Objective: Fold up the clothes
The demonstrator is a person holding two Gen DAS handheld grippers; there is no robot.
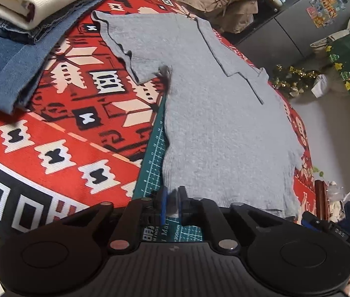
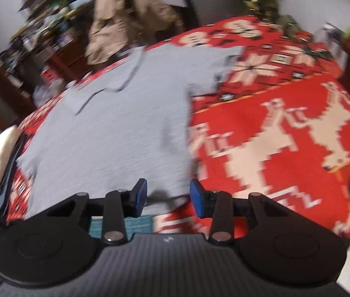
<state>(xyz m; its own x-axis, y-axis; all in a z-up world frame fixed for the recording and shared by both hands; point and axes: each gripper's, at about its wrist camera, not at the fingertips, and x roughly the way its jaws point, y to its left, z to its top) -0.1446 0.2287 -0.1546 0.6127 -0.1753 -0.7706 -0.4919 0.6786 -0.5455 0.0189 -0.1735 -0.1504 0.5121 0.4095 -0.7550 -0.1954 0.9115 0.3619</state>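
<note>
Grey shirt spread flat on red-patterned worktop, one sleeve folded in. Left tongs clenched on hem; right tongs released over other hem corner. Matching grasp judged needed next.

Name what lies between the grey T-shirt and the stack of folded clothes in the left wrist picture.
Between the grey T-shirt and the stack of folded clothes, the left wrist view shows only bare red patterned blanket; nothing else rests there.

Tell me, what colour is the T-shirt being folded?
Plain light grey. The T-shirt shows best in the left wrist view, which is sharper.
</note>
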